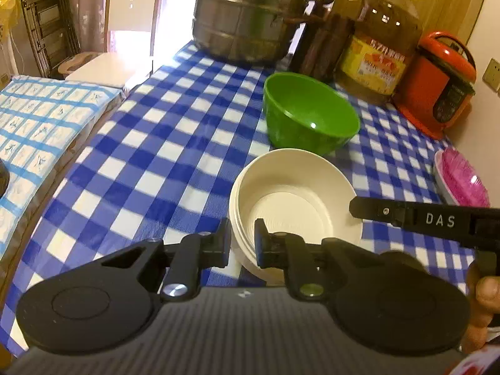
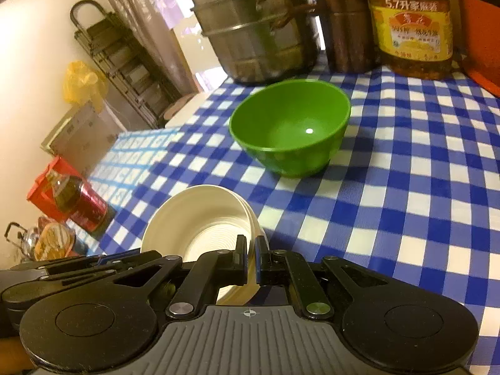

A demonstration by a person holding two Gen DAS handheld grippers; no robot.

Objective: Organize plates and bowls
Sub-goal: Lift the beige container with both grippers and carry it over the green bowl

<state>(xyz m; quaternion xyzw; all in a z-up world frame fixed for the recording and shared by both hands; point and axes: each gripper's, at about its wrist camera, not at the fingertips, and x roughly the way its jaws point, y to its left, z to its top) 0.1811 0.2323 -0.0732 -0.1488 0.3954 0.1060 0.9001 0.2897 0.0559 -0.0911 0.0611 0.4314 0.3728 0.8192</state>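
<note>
Evidently mid-grasp from the left wrist: left gripper [image 1: 242, 239] pinching the near wall of the cream ribbed plastic bowl stack [image 1: 300, 187], round green plastic bowl [image 1: 309, 112] just beyond at twelve o'clock. From the right wrist: right gripper [image 2: 250, 257] clamped on the stack's [image 2: 203, 218] rim at four o'clock. Next, probably lifting together and nesting into the green bowl [image 2: 290, 125], kept level.

Cream nested bowls [image 1: 293, 187] sit upright on the checked cloth, just beside upright green bowl [image 1: 307, 112]

Surface [image 1: 162, 156]: stack of bowls [image 1: 290, 187] near; single bowl [image 1: 309, 115] just behind it, apart. Far edge, left to right: steamer pot [image 1: 247, 15], canisters [image 1: 325, 47], oil jug [image 1: 378, 47], rice cooker [image 1: 437, 84]. Brush [image 1: 462, 178] at right edge. Chair [image 1: 125, 31] beyond the far left corner.
</note>
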